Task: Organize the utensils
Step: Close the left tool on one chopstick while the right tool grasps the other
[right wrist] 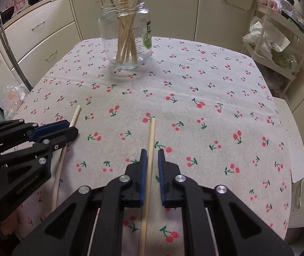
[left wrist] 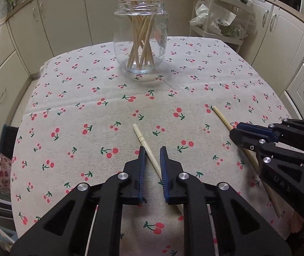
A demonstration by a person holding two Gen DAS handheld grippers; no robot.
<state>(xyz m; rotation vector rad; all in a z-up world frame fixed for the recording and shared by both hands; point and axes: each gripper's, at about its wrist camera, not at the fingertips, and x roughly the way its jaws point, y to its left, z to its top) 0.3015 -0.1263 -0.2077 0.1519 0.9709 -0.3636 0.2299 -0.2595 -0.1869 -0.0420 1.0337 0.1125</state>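
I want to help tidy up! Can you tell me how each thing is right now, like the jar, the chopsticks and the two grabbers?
glass jar: upright, no lid, holding chopsticks.
chopsticks in jar: standing, leaning outward.
left chopstick: flat on tablecloth, between open fingers, not gripped.
right chopstick: flat on tablecloth, between open fingers, not gripped.
left gripper: open, straddling a chopstick.
right gripper: open, straddling a chopstick.

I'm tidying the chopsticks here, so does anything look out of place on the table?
Yes. Two chopsticks lie loose on the cherry-print tablecloth instead of standing in the glass jar with the rest. One chopstick lies between the open left gripper's fingers; the other chopstick lies between the open right gripper's fingers. Nothing looks spilled or broken.
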